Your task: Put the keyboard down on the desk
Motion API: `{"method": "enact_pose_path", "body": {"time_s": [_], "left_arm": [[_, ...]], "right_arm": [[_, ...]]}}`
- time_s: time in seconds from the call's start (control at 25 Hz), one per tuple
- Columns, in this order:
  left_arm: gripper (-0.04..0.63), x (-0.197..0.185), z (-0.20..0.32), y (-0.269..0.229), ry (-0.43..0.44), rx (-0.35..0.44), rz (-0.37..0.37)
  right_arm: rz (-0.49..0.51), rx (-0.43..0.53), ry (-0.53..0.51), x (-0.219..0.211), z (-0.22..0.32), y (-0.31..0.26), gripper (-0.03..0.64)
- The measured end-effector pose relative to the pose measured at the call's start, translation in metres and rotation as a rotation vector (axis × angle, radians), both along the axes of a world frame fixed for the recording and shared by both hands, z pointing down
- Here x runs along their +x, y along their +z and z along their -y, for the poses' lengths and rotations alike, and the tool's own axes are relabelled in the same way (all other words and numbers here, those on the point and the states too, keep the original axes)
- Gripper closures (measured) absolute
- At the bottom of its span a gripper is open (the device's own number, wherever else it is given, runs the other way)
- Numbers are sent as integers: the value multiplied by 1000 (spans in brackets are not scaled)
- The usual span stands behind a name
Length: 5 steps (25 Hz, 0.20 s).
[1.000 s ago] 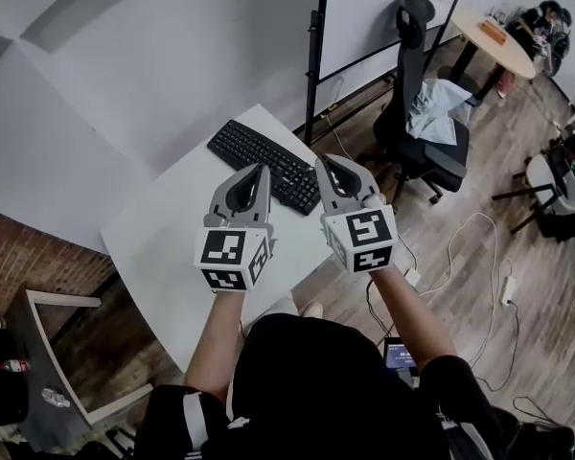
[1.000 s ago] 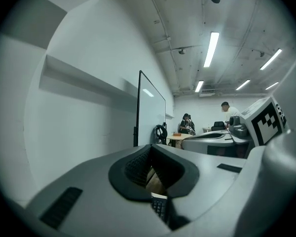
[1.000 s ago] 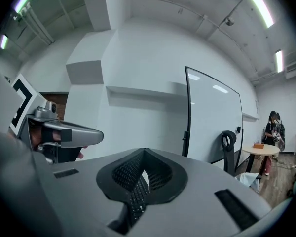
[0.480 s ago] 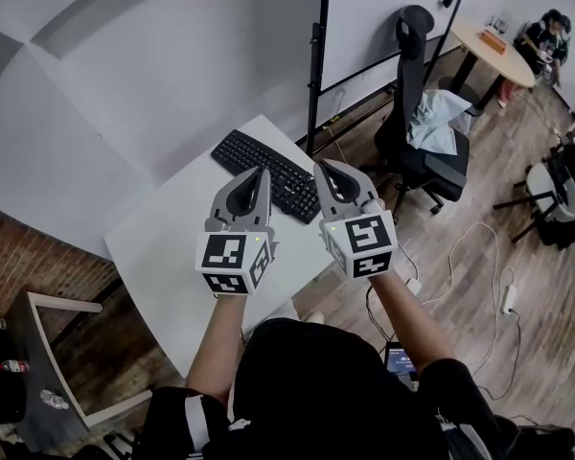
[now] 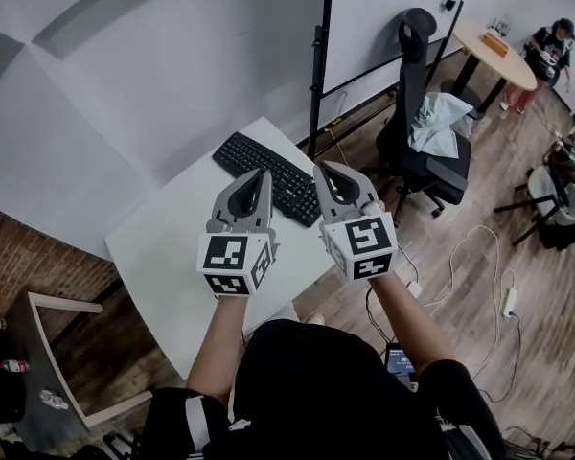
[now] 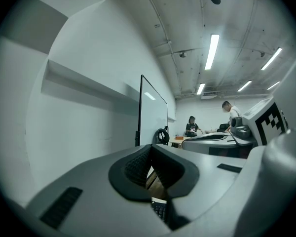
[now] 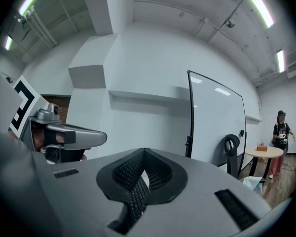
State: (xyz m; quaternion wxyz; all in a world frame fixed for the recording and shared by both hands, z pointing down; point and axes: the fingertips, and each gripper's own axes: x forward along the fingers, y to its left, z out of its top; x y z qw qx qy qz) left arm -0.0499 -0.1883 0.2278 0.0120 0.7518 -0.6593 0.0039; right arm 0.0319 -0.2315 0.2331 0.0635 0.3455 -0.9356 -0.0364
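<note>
Barely anything has shifted since a second ago: both grippers sit a touch higher in the frame, and the keyboard (image 5: 266, 169) hasn't budged. It lies flat on the white bench (image 5: 163, 247), just above centre frame, its long axis slanting from upper left down to lower right. By the look of it, it's already down where the task wants it.

Left gripper (image 5: 261, 180) points at the middle of its near edge, jaws clenched on nothing. Right gripper (image 5: 328, 172) is level with its lower-right end, also pinched closed and empty. Both gripper views catch only a sliver of keys below the closed jaws, so neither seems to touch it. They flank it about evenly, the right one perhaps slightly nearer.
</note>
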Motion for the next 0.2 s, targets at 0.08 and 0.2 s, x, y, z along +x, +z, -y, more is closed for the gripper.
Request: {"method": "enact_pose_path", "body": {"time_s": [0.08,0.2], "left_arm": [[581,1,0,0,2,-1,-2],[581,2,1,0,6,-3,-7]], "right_arm": [[1,2,1,1,0,-1,577],[5,6,0,1,1,-2,577]]}}
